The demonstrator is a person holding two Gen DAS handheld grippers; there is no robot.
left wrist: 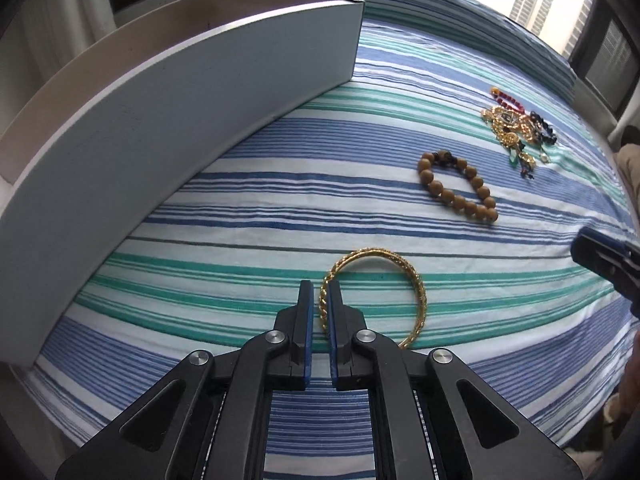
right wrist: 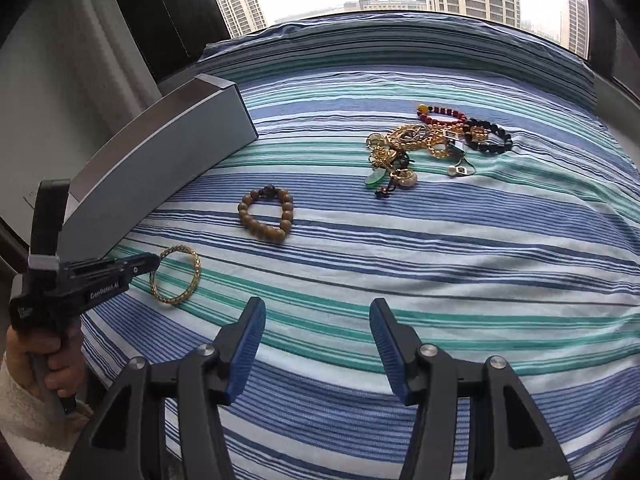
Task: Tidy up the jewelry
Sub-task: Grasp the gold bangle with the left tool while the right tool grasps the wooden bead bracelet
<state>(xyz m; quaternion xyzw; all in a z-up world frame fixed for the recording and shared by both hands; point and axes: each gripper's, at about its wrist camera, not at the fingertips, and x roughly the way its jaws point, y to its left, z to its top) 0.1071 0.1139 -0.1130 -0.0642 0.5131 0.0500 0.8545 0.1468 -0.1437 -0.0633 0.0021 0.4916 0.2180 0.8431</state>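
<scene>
A gold bangle (left wrist: pixel 400 280) lies flat on the striped bed cover (left wrist: pixel 248 208), close to the long grey box (left wrist: pixel 160 120). It is a shiny round ring with a twisted, rope-like rim. Farther off sits a bracelet of round brown wooden beads (right wrist: pixel 266 214), and beyond it a tangled pile of jewelry (right wrist: pixel 420 148) with gold chains, dark beads, red beads and a green stone. The cover is soft cloth with blue, green and white stripes. The left claw (left wrist: pixel 320 308) is nearly closed, and its two blue pads pinch one side of the bangle's rim. The right claw (right wrist: pixel 318 344) hangs wide open above the cover, holding nothing.
</scene>
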